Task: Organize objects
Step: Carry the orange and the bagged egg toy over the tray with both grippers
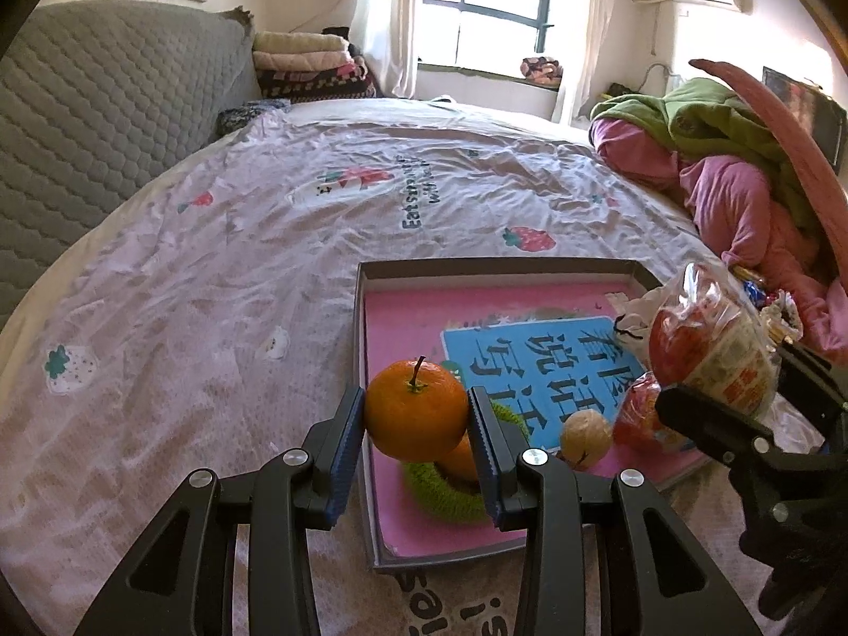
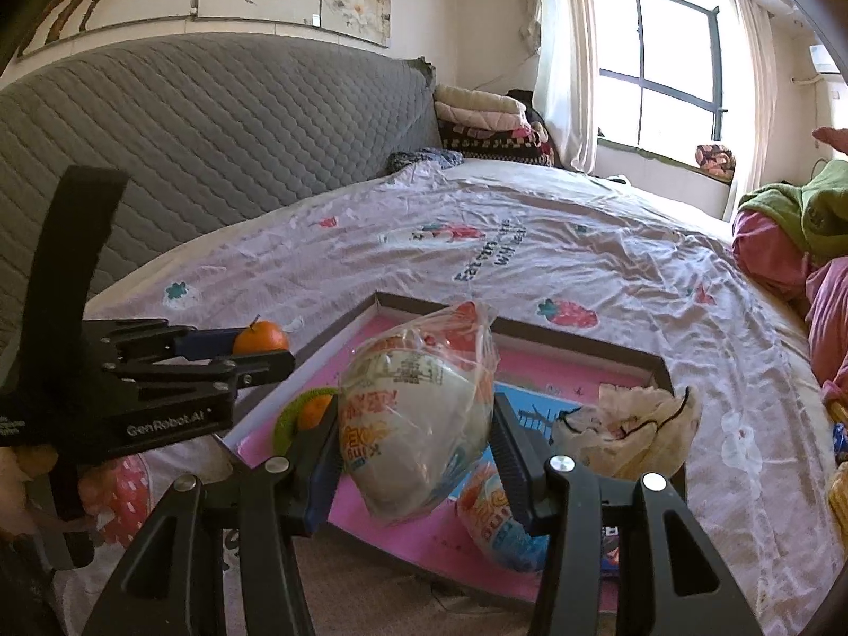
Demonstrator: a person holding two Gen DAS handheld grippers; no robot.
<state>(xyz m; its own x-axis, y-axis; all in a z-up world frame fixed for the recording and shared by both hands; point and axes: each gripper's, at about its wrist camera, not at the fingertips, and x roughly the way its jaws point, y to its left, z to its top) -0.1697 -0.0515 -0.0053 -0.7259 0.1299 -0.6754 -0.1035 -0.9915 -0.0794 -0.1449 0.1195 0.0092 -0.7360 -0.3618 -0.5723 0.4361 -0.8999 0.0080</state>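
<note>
My left gripper is shut on an orange and holds it above the near left corner of a grey box with a pink and blue book inside. Below it a second orange rests in a green fuzzy ring. My right gripper is shut on a bagged instant-noodle bowl, held above the box. The bowl also shows in the left wrist view. Another bagged noodle pack lies in the box under it.
In the box lie a small beige ball and a crumpled white bag. The box sits on a bed with a strawberry-print sheet. A grey headboard stands left. Pink and green bedding is piled right.
</note>
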